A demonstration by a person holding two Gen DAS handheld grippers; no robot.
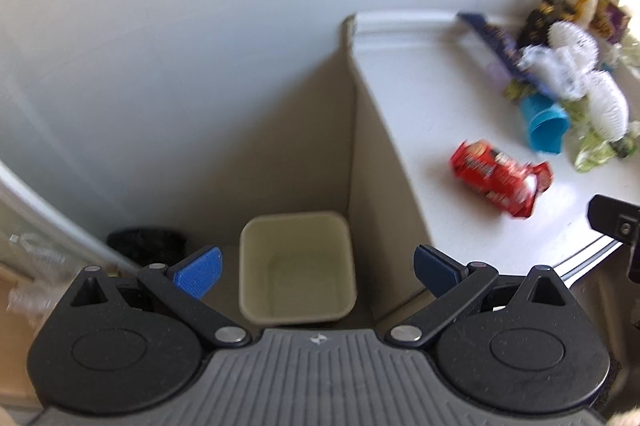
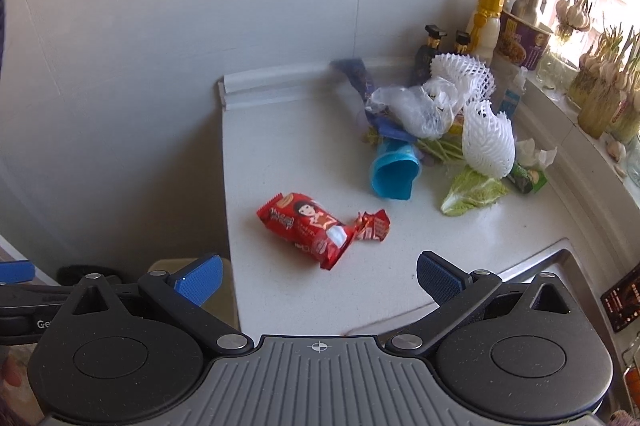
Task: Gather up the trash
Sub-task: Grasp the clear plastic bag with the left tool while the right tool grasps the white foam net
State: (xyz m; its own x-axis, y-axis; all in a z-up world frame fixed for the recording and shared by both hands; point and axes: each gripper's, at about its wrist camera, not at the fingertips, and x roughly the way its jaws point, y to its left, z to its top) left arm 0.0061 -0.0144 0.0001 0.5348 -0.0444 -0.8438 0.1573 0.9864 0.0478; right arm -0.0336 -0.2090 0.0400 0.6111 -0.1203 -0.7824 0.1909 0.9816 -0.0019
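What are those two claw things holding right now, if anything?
Nothing. The left gripper is open above the bin; the right gripper is open, short of the red wrapper.

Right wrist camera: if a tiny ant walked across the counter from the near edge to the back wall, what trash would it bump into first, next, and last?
Red snack wrapper → blue cup lying on its side → clear plastic bag.

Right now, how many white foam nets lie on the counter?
2. One net is at the back of the pile; the other stands nearer, right of the blue cup. More may be hidden.
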